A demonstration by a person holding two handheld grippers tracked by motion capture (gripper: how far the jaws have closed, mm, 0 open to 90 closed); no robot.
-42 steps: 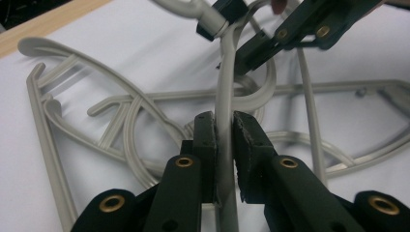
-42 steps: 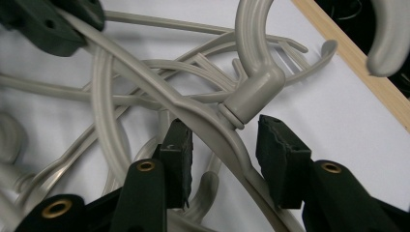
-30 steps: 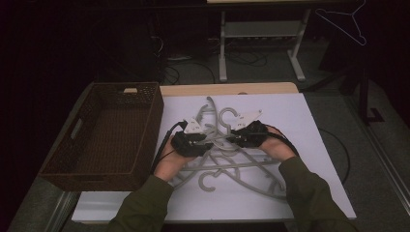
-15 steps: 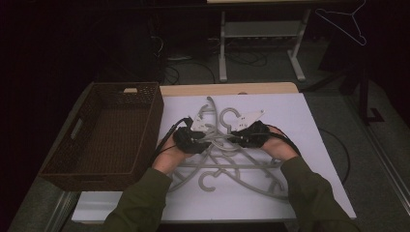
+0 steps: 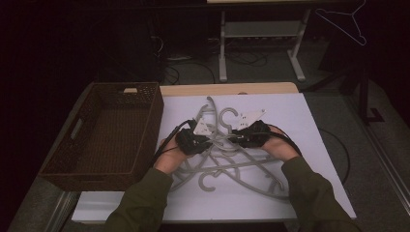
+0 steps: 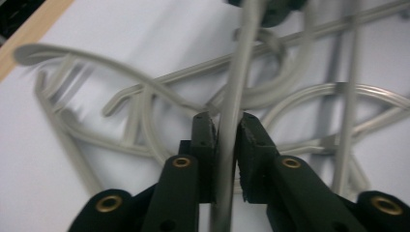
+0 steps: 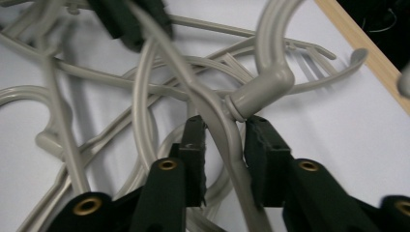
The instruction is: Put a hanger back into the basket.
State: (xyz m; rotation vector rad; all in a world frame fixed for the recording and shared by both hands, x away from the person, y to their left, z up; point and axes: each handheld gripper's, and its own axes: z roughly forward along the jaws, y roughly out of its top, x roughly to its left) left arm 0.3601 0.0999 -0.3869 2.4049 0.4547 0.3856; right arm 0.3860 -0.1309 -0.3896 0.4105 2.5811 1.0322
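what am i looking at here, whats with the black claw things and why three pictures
A person sits at a table covered in white and holds a hand tool with two black jaws in each hand. The left gripper and right gripper meet over a tangled pile of grey plastic hangers. A brown wicker basket stands to the left of the pile.

The wide picture comes from a camera fixed above the person, looking down. The other two come from small cameras riding on each tool, looking along its jaws.

In the left gripper view, the left gripper has just closed on a thin hanger bar. In the right gripper view, the right gripper has a hanger's arm between its jaws, just below the neck of its hook; its jaws have just been opening, with a gap beside the arm.
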